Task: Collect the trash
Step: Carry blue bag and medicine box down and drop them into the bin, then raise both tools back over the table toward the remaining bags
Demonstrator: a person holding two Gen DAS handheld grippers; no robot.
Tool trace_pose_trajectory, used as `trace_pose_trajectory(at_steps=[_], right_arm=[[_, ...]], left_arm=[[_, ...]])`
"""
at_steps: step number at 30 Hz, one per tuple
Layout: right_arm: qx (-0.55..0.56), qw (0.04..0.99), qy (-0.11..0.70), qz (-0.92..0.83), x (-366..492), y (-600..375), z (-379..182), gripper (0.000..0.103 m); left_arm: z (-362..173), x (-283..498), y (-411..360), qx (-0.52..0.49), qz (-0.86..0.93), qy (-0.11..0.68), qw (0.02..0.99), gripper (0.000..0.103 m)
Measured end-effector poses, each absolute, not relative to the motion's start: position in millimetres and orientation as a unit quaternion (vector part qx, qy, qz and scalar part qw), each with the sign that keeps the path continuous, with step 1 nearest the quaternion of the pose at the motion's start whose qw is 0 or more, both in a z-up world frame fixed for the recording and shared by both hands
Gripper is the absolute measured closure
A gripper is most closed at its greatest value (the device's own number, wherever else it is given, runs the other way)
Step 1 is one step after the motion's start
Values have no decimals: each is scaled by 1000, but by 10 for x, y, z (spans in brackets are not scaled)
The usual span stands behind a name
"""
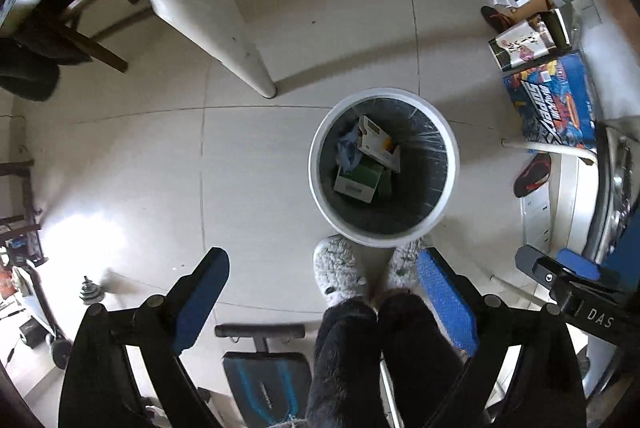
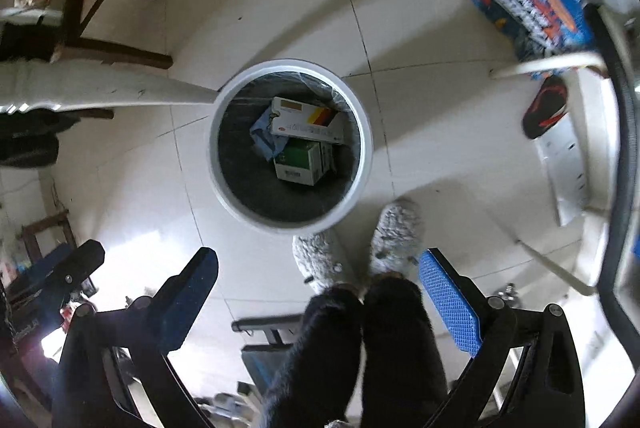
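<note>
Pointing down at the tiled floor point(image 1: 140, 156), the left gripper point(image 1: 324, 264) and right gripper point(image 2: 318, 260) both have their jaws spread wide with nothing between them. Inside the round white bin point(image 1: 384, 240), just ahead of the person's fuzzy slippers point(image 1: 340, 268), lie a white carton point(image 2: 308, 122), a green box point(image 2: 304, 160) and crumpled blue trash point(image 2: 264, 136).

Inside the white bin point(image 1: 384, 168), the green carton point(image 1: 358, 178) lies partly under the white carton point(image 1: 378, 142), and the blue crumpled thing point(image 1: 347, 150) beside them is too blurred to name. The bin's near rim hides the toes of the grey slippers point(image 1: 340, 272). Right of the bin, the blue printed box point(image 1: 554, 100) is smeared, its lettering only partly legible.
</note>
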State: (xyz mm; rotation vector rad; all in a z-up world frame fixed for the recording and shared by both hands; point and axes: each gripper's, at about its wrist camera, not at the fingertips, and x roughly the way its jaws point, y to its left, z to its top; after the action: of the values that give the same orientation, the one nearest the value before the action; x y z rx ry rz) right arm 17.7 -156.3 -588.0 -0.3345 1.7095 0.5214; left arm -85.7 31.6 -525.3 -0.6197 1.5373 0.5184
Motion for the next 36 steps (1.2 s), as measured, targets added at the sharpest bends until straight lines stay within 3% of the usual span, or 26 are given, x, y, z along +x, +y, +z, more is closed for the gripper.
trace_pose_trajectory(at_steps=[13,21,28,36], right_arm=[[-144,632,717,254,-133,-1668,-3925,1],[-95,672,678,282,165,-1581,-2809,1],[-41,711,647,274,1207,-1508,-2221,1],[-31,730,644,229,3332,-1498,-2005,1]], left_arm=[[-3593,-1183,159,-271,243,649,668,7],[-2660,-932,311,-233,283,598,713,7],[-2110,-85,542,-197,329,544,747,7],[-1931,1636,758,-198,358,521,749,7]])
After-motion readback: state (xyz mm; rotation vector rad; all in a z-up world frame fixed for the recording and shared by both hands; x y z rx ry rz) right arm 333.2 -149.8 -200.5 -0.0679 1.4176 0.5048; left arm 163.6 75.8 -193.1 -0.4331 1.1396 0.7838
